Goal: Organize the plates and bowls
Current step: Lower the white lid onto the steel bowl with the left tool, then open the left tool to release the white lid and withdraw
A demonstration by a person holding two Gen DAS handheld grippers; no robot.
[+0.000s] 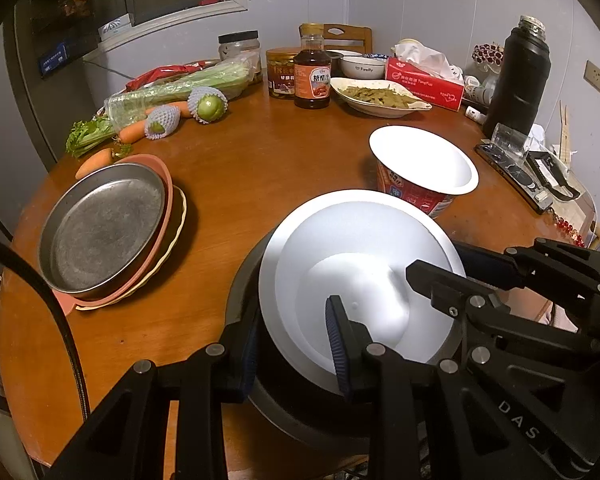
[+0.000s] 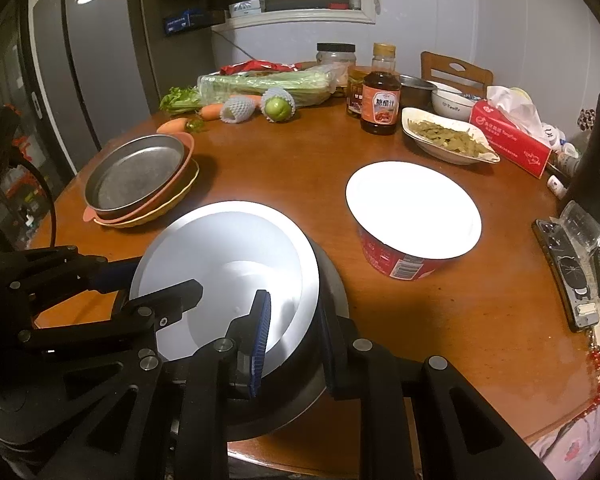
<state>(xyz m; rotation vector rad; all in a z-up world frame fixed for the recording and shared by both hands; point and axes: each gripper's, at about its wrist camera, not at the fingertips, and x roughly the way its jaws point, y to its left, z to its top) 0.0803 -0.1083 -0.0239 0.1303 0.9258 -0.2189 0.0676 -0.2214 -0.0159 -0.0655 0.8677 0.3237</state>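
Between both jaws | bowl [image 1: 360, 264] rim | left gripper [image 1: 296, 352], right gripper [image 2: 296, 340] pinching it

Bowl [image 1: 360, 272] between plates [image 1: 104, 228] and cup [image 1: 424, 164]

Legible markings, places given relative to the tongs:

- Gripper housing [image 1: 516, 420], on the black body just behind the tongs at the lower right of the left wrist view: raised letters "DAS".
- White ceramic bowl [image 1: 362, 67], far ahead across the counter: dark word "Family" on its side.
- Sauce bottle [image 2: 380, 103], far ahead: orange label with large Chinese characters, too small to make out with certainty.
- Red tissue box [image 1: 424, 84], far ahead and right: white Chinese print with a line of Latin letters, illegible.
- Red instant-noodle cup [image 2: 396, 262], just ahead and right: barcode and Chinese print, unreadable.
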